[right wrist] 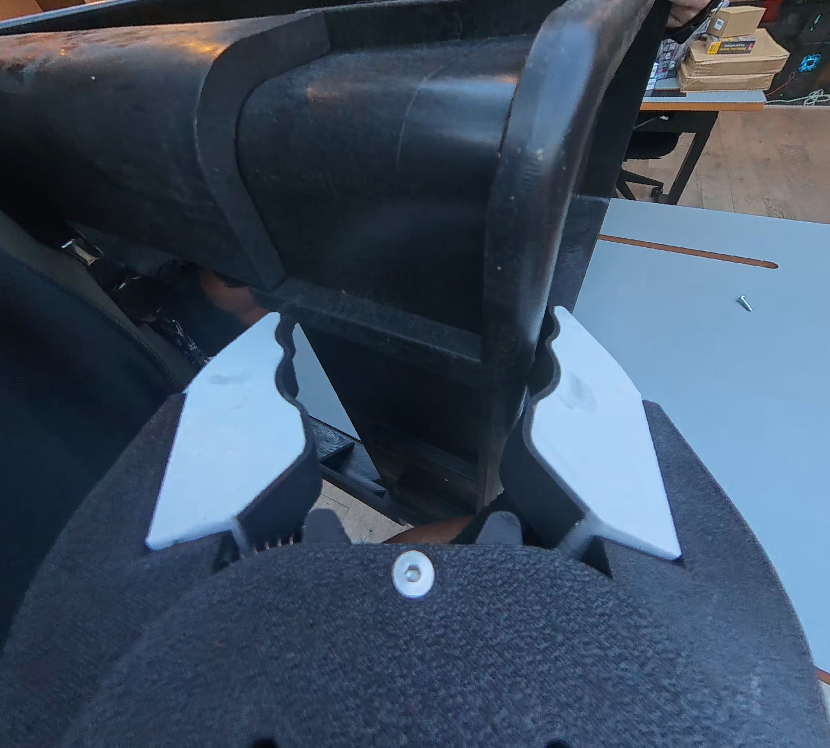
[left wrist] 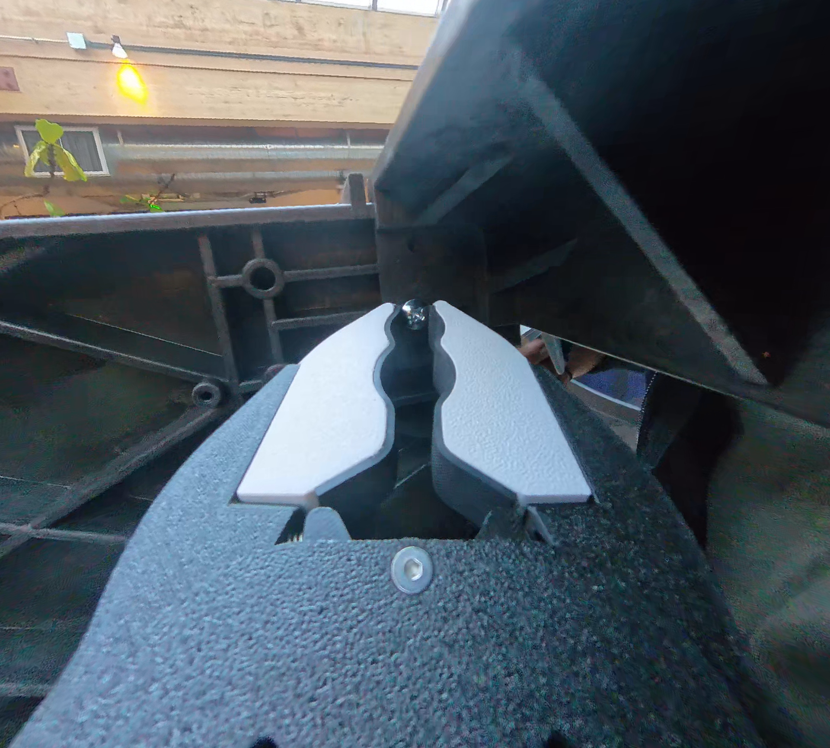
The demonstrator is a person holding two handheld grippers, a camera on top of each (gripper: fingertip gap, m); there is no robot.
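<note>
A workshop with a glazed roof, concrete beams and a lit yellow lamp point(left wrist: 131, 82) lies behind the work, and a pale grey table point(right wrist: 700, 367) stretches to the right. The left gripper point(left wrist: 414, 309) has its jaws nearly together, clenched on a small silver screw point(left wrist: 414, 315) at the fingertips, head toward the camera and shaft pointing forward at the ribbed underside of a black plastic panel point(left wrist: 134, 277), near a round boss with a hole point(left wrist: 262, 277). The right gripper point(right wrist: 415, 322) has its jaws spread wide around a black plastic leg point(right wrist: 404, 169); the right finger point(right wrist: 593, 425) touches the leg's raised edge, the left stands apart. 1 loose screw point(right wrist: 744, 303) lies on the table, well apart.
</note>
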